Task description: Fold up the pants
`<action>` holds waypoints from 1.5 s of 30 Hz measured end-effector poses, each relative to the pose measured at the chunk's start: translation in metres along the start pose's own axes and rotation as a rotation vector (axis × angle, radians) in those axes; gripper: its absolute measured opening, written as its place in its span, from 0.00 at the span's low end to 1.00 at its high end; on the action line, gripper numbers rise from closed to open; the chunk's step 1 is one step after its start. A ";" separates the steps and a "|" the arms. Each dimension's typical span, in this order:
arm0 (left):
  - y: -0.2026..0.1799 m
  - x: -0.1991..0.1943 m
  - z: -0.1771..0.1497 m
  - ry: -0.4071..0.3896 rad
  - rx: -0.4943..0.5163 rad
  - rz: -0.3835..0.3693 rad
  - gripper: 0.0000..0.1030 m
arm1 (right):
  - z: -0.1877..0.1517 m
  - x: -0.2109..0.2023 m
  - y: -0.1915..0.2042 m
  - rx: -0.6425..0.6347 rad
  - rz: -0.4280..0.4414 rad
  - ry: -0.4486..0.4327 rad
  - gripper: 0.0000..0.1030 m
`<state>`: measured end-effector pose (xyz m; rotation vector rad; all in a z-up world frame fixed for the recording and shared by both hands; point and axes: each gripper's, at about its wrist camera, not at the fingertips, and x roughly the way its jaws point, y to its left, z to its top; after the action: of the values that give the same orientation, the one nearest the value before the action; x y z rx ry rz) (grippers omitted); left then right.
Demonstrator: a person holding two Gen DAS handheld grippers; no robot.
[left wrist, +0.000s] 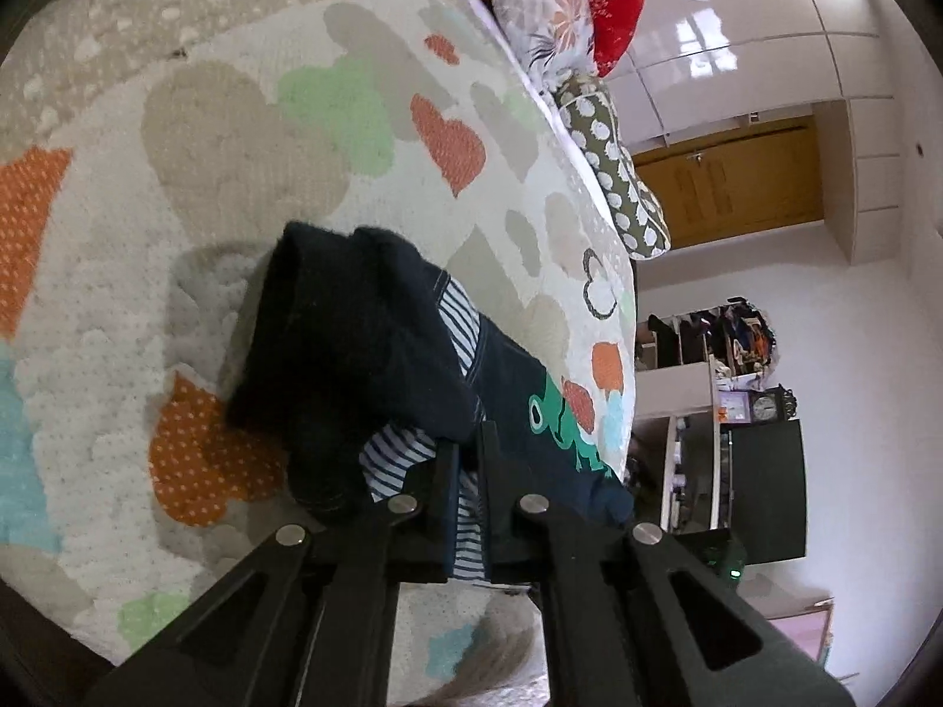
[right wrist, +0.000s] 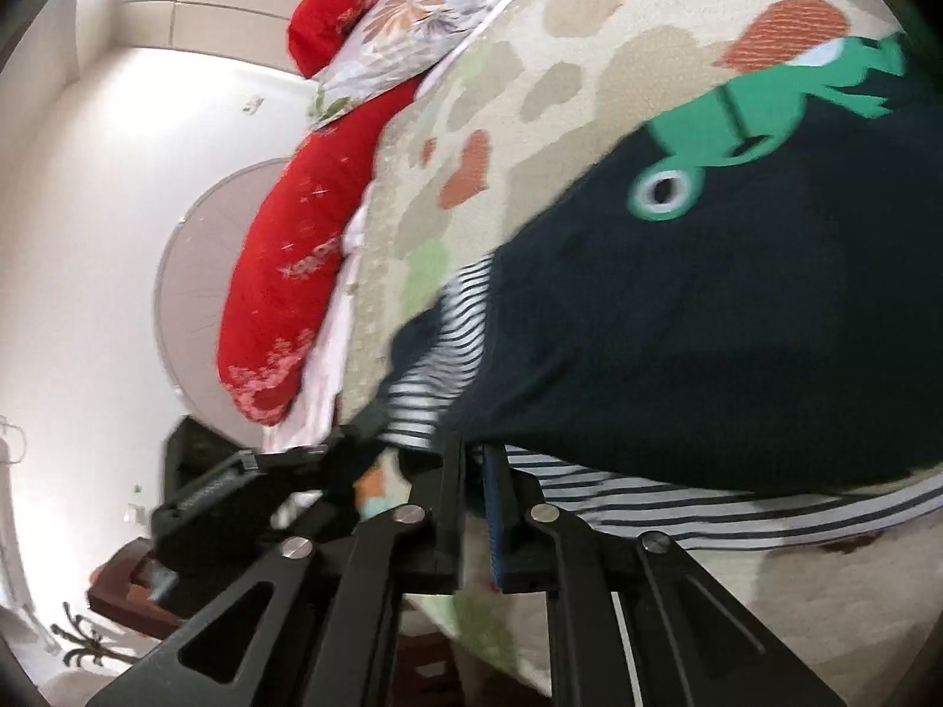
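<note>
Dark navy pants point(left wrist: 353, 342) with a green frog print point(left wrist: 560, 418) and a striped lining lie bunched on the patterned bedspread point(left wrist: 236, 147). At the near edge my left gripper point(left wrist: 468, 448) is shut on the pants, with striped fabric pinched between its fingers. In the right wrist view the pants point(right wrist: 707, 324) hang partly lifted, frog print point(right wrist: 737, 118) on top. My right gripper point(right wrist: 471, 453) is shut on their lower edge where the striped lining shows. My left gripper point(right wrist: 365, 427) appears just to its left, holding the same edge.
Red and floral pillows point(left wrist: 548, 6) and a dotted cushion point(left wrist: 619, 177) lie along the far side of the bed. Beyond the bed's edge are a wooden door point(left wrist: 737, 182) and shelves with a clock point(left wrist: 763, 406). A red pillow point(right wrist: 294, 271) and dark wooden furniture point(right wrist: 129, 589) show in the right wrist view.
</note>
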<state>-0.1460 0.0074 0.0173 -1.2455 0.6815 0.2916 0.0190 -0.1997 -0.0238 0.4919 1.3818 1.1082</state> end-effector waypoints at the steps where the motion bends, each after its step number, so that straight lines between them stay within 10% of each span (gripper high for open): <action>1: -0.002 -0.002 0.000 -0.005 0.006 0.006 0.04 | 0.001 -0.003 -0.008 0.016 -0.012 -0.009 0.23; 9: -0.019 -0.012 -0.003 -0.050 0.081 0.047 0.05 | 0.008 -0.038 -0.064 0.187 0.029 -0.087 0.31; 14: -0.025 -0.018 -0.004 -0.069 0.090 0.051 0.05 | -0.005 -0.044 -0.060 0.203 0.159 -0.051 0.60; 19: -0.032 -0.029 -0.006 -0.085 0.111 0.055 0.05 | -0.008 -0.021 -0.067 0.288 0.198 0.013 0.60; 24: -0.033 -0.030 -0.003 -0.093 0.107 0.070 0.05 | 0.001 -0.043 -0.087 0.317 0.104 -0.117 0.60; 30: -0.028 -0.025 -0.002 -0.093 0.089 0.089 0.05 | 0.009 -0.094 -0.118 0.350 -0.001 -0.298 0.49; 34: -0.027 -0.025 -0.001 -0.102 0.080 0.103 0.05 | 0.016 -0.118 -0.132 0.338 -0.071 -0.364 0.07; 45: -0.052 -0.004 0.047 -0.115 0.065 0.130 0.05 | 0.070 -0.149 -0.091 0.166 -0.053 -0.324 0.04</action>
<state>-0.1052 0.0355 0.0668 -1.1154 0.6686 0.4423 0.1397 -0.3433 -0.0082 0.7179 1.1977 0.8323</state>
